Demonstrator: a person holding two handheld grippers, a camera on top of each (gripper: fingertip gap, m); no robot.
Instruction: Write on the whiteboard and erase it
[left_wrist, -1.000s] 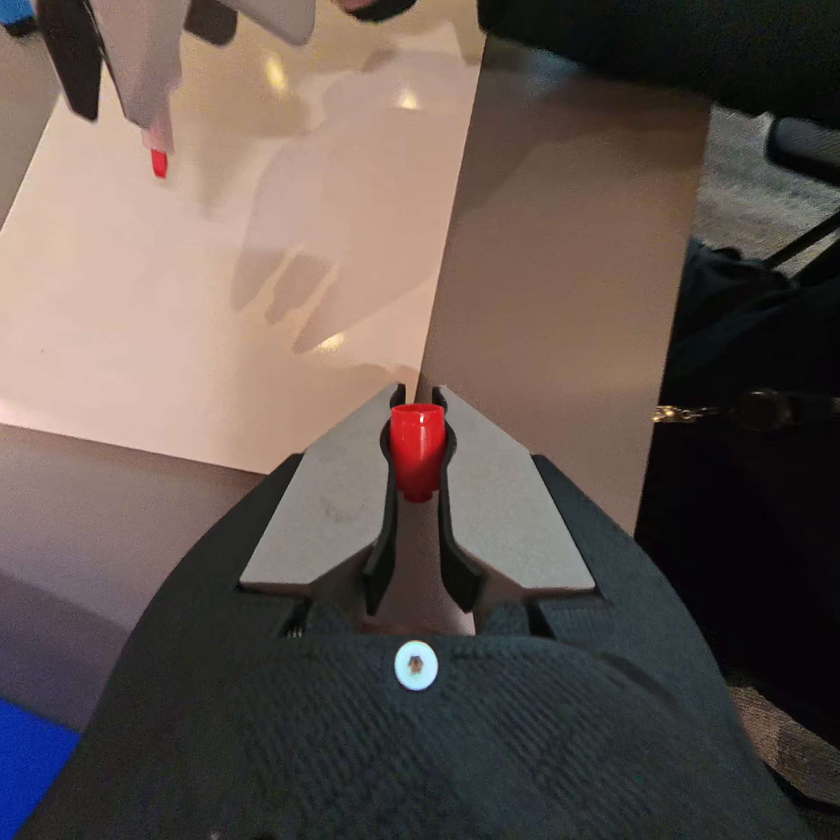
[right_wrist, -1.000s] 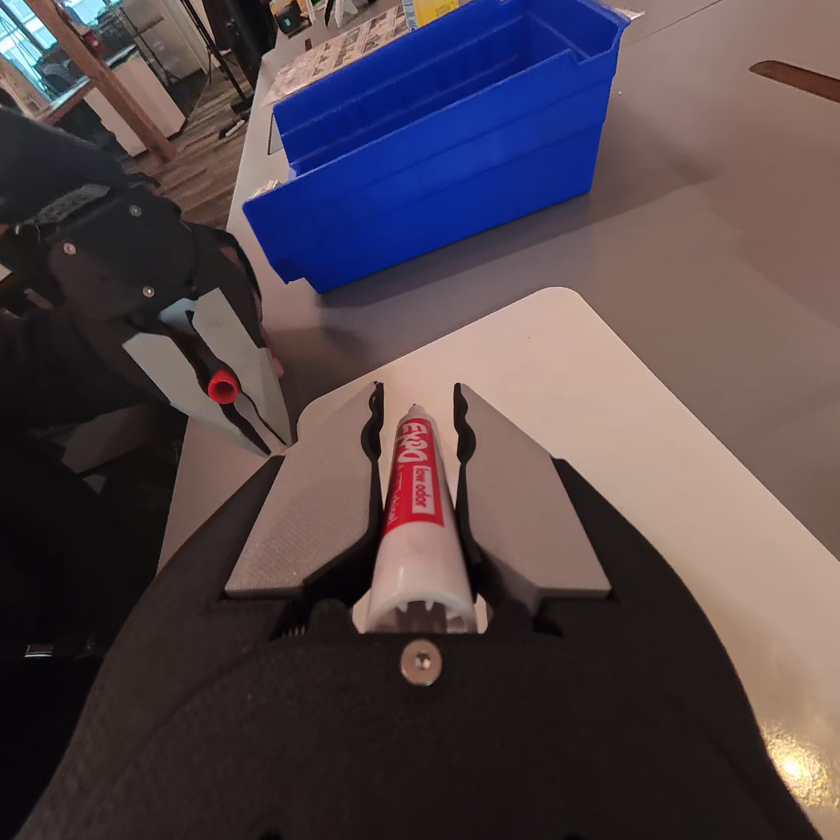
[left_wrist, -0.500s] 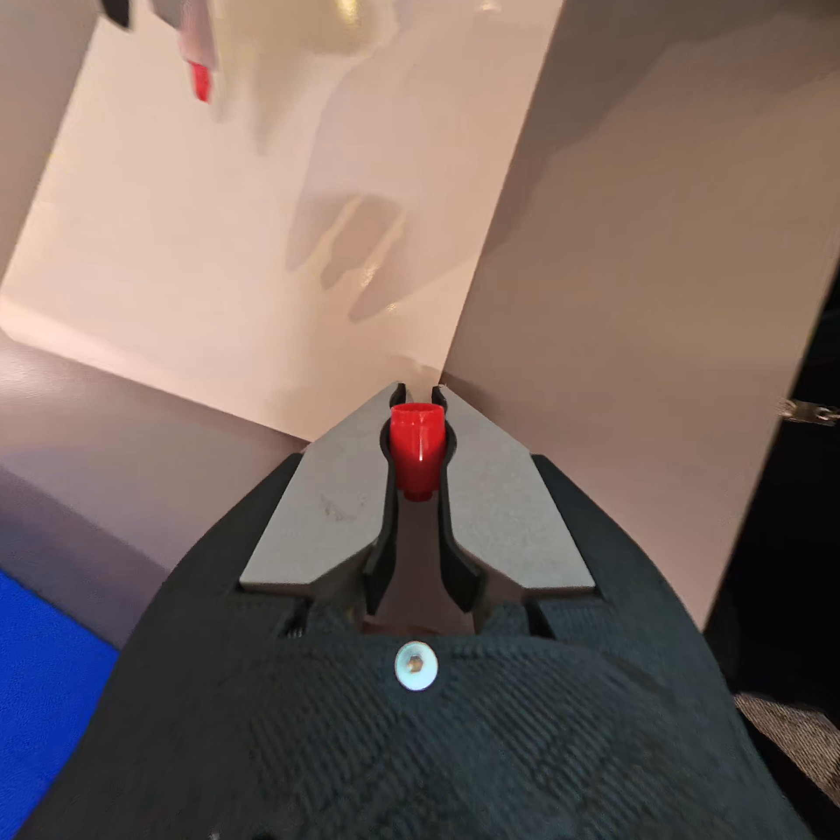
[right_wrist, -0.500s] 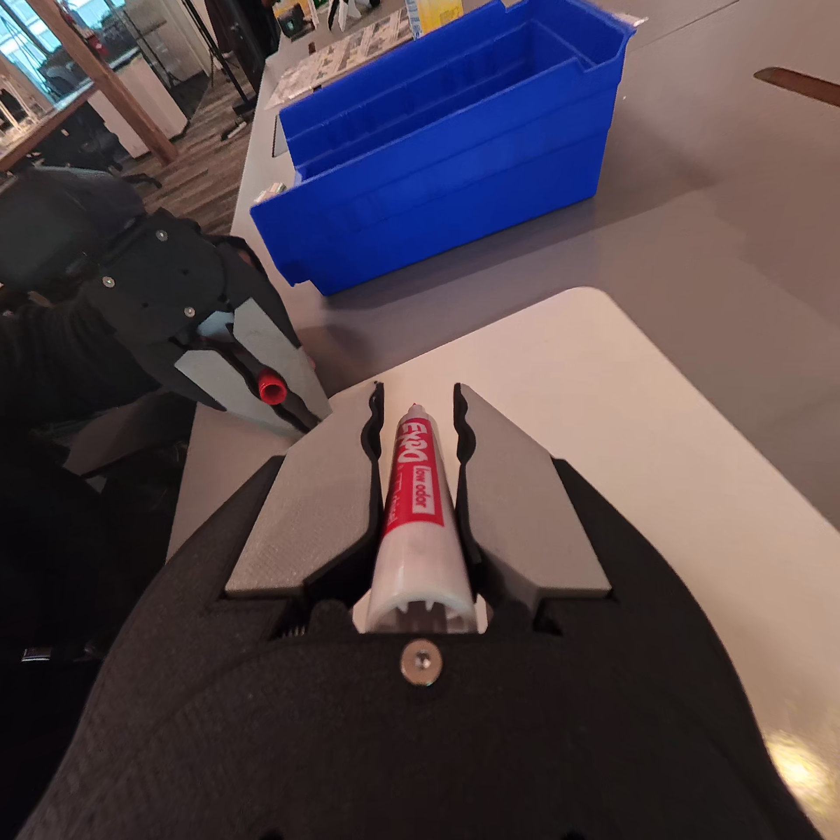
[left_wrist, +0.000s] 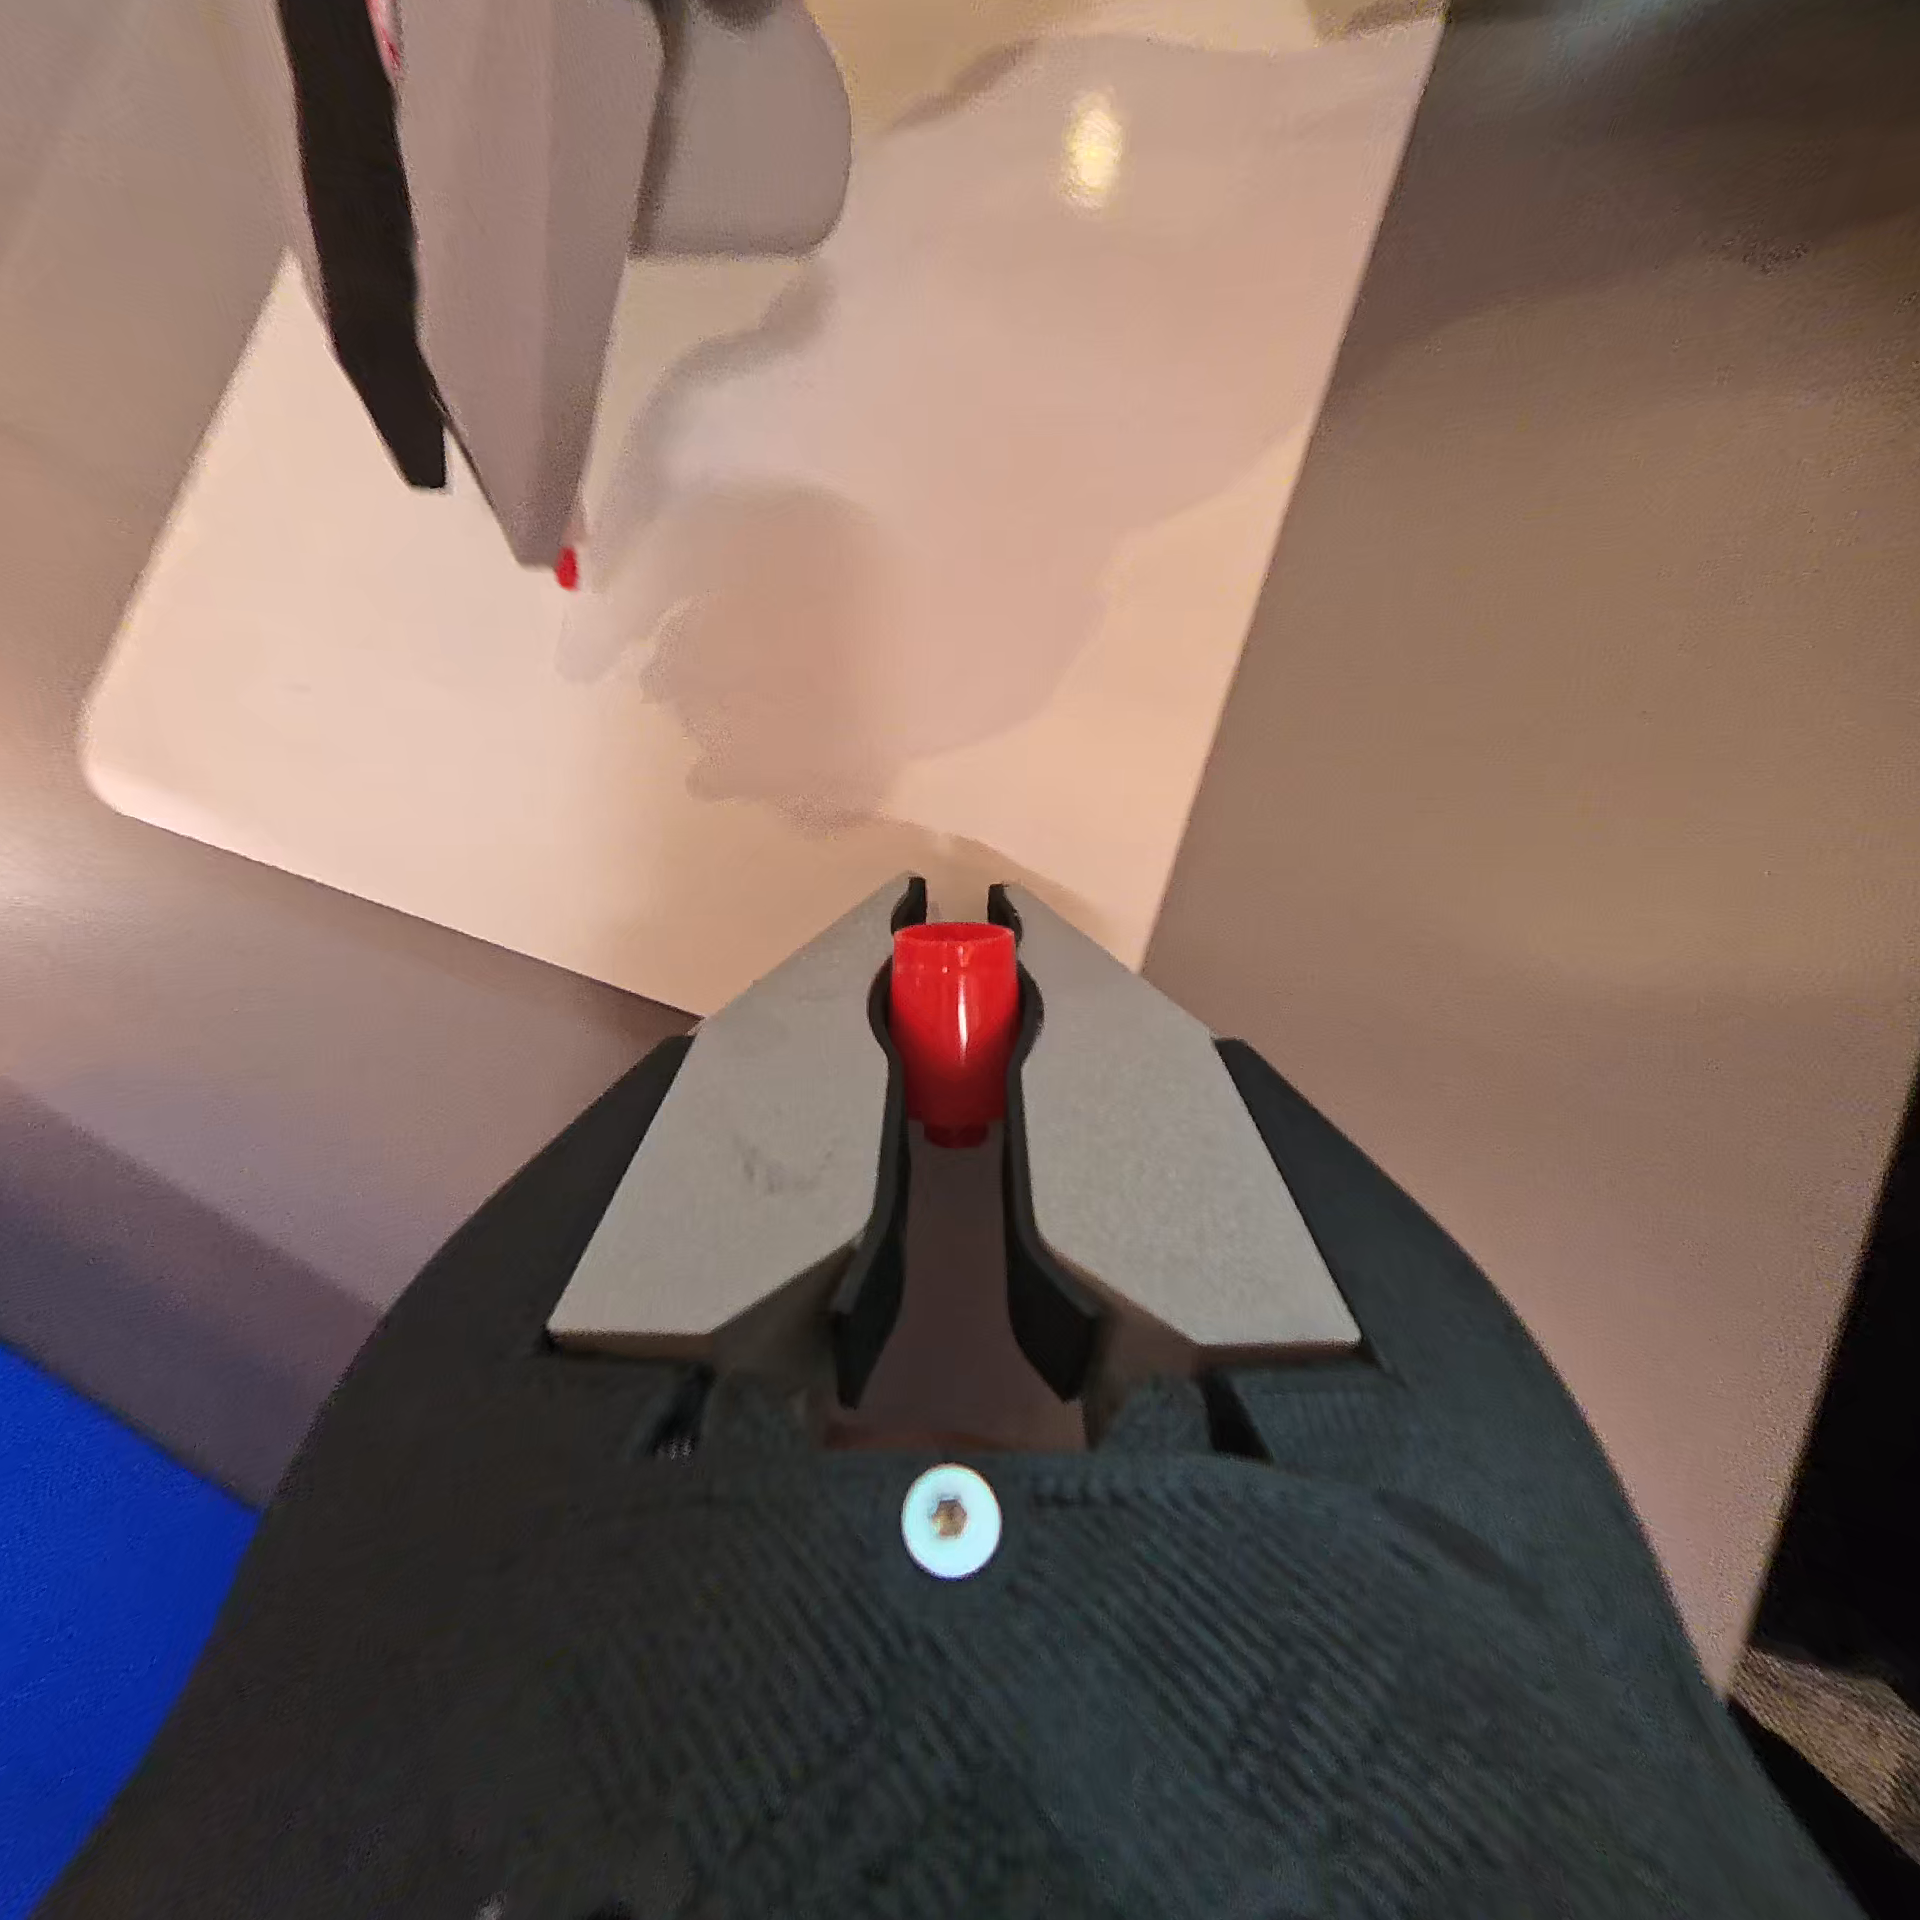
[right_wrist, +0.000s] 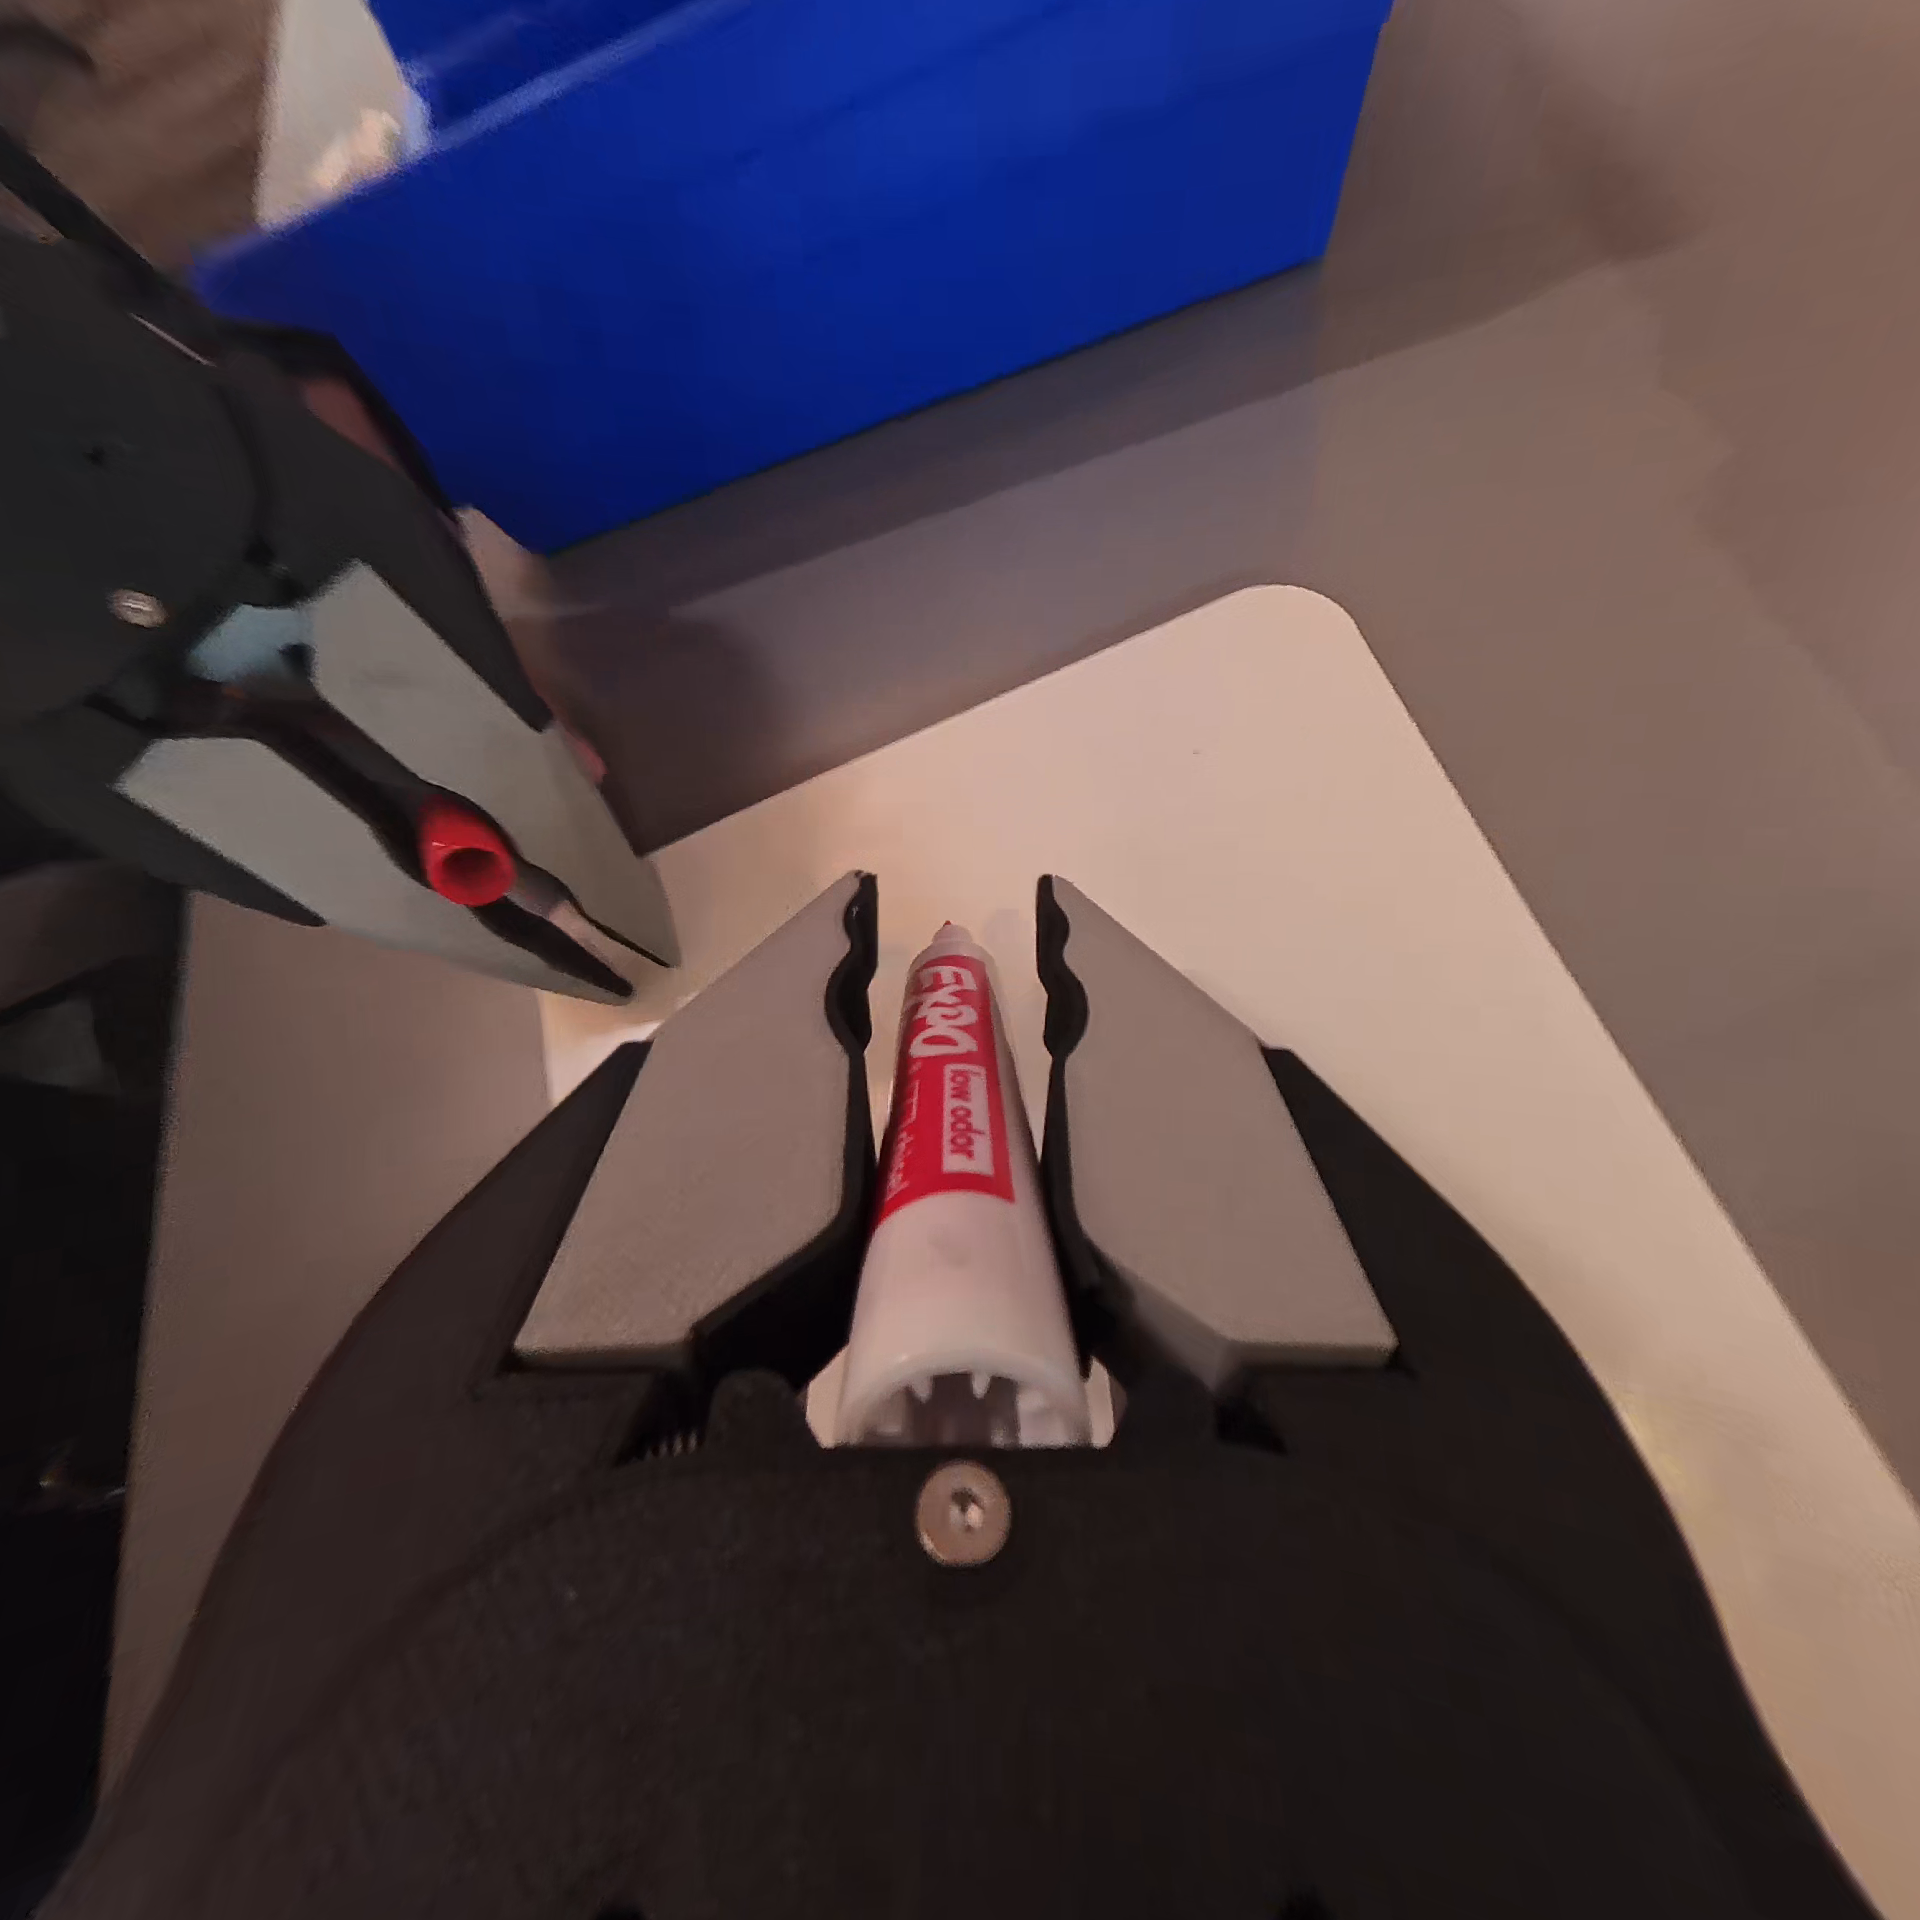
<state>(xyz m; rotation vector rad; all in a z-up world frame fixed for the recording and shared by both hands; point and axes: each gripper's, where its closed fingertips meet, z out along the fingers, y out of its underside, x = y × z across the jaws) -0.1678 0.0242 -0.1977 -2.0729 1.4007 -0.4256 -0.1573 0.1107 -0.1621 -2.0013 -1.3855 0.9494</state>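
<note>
- The whiteboard (right_wrist: 1195, 831) lies flat on the grey table (right_wrist: 1610, 468), its rounded corners showing and bare table around them; a blue bin (right_wrist: 831, 260) stands just beyond its far edge.
- The board is glossy white and unmarked where visible; the gripper fingers are matte grey wedges with black pads.
- The right gripper (right_wrist: 951, 904) is clamped on a white marker (right_wrist: 951, 1195) (red tip forward), low over the board.
- The left gripper (left_wrist: 954, 902) is closed on the red cap (left_wrist: 954, 1013), at the board's near corner.
</note>
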